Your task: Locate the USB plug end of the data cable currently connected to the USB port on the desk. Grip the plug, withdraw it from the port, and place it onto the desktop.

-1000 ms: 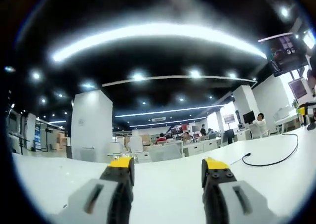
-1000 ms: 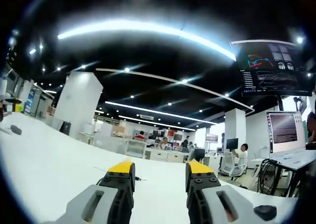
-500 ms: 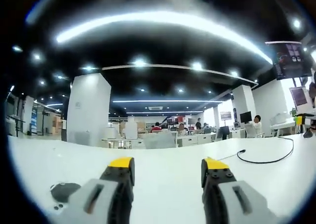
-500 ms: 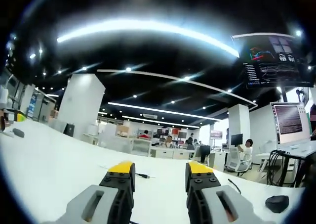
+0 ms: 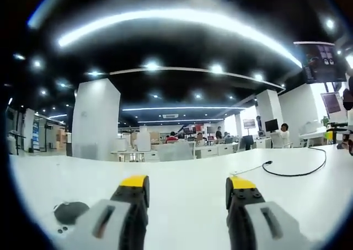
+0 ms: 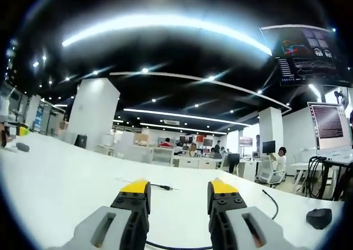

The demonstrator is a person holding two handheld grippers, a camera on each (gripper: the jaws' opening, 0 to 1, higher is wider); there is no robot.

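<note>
Ahead of right gripper [image 6: 179,192], cable [image 6: 161,186] tip on bench [image 6: 66,178], just past left jaw, lying crosswise. Left gripper [image 5: 187,189] farther off. Both gape, empty.

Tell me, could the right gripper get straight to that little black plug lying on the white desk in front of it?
Probably yes. The right gripper is open and holds nothing, and the black plug lies just beyond its jaw tips on the bare white desk, with nothing between them.

open-plan office: dark ceiling [image 5: 176,1] with long light strips [image 5: 165,21], white pillars [image 5: 95,120], distant desks [image 5: 209,150], wall monitor [image 6: 306,54].
</note>
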